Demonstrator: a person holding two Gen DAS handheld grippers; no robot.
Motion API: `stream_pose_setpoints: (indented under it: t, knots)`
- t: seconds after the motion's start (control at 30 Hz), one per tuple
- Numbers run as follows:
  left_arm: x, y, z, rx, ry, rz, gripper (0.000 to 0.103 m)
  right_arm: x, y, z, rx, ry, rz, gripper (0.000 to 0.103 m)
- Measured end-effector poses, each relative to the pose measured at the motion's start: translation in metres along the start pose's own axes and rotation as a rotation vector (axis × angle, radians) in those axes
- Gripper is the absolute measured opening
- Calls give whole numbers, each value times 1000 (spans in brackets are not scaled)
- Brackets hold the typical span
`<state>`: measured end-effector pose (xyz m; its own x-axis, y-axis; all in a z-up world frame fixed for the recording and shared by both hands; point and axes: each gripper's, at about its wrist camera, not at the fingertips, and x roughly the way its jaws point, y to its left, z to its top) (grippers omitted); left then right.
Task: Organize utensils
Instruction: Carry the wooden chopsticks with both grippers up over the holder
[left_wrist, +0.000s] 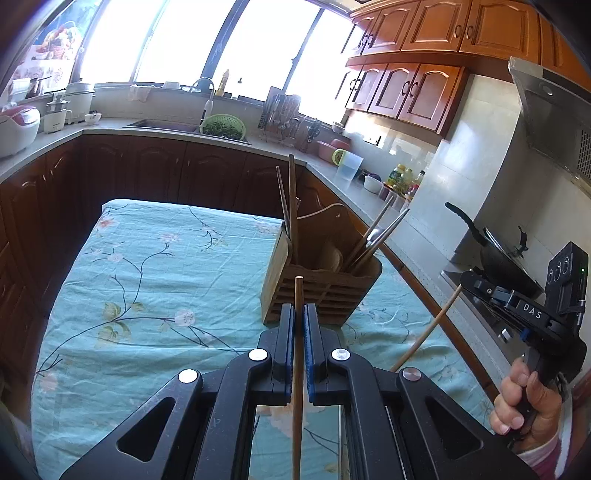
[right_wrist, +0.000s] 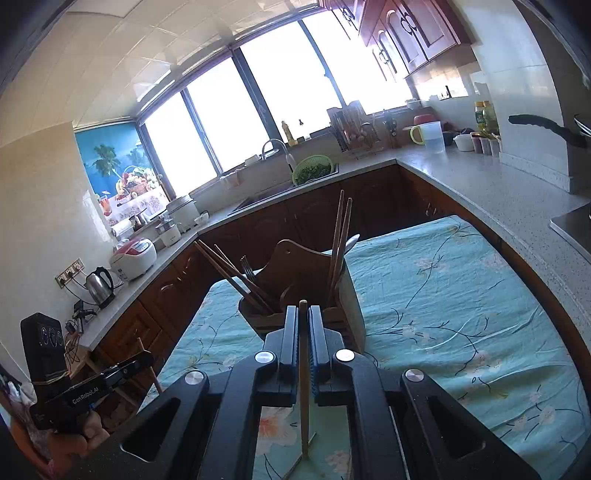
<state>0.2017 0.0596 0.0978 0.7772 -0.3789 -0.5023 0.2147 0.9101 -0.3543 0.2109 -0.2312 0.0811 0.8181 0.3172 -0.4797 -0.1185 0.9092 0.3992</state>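
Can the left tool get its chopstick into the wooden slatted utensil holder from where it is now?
Probably yes. The left tool grips a light wooden chopstick just in front of the wooden slatted utensil holder on the floral cloth, with nothing between; only the chopsticks already standing inside crowd its compartments.

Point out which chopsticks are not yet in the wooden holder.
Two: the chopstick clamped in the left tool and the chopstick clamped in the right tool. All the others stand inside the wooden holder.

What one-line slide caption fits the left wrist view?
Left tongs shut on a chopstick, facing the wooden utensil holder on a floral tablecloth.
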Motion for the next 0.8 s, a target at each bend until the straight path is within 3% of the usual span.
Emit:
stream_pose_setpoints:
  t: [0.8]
  knots:
    - [-7, 3, 20, 4, -104, -11, 3, -10, 1, 20, -12, -61, -9, 5]
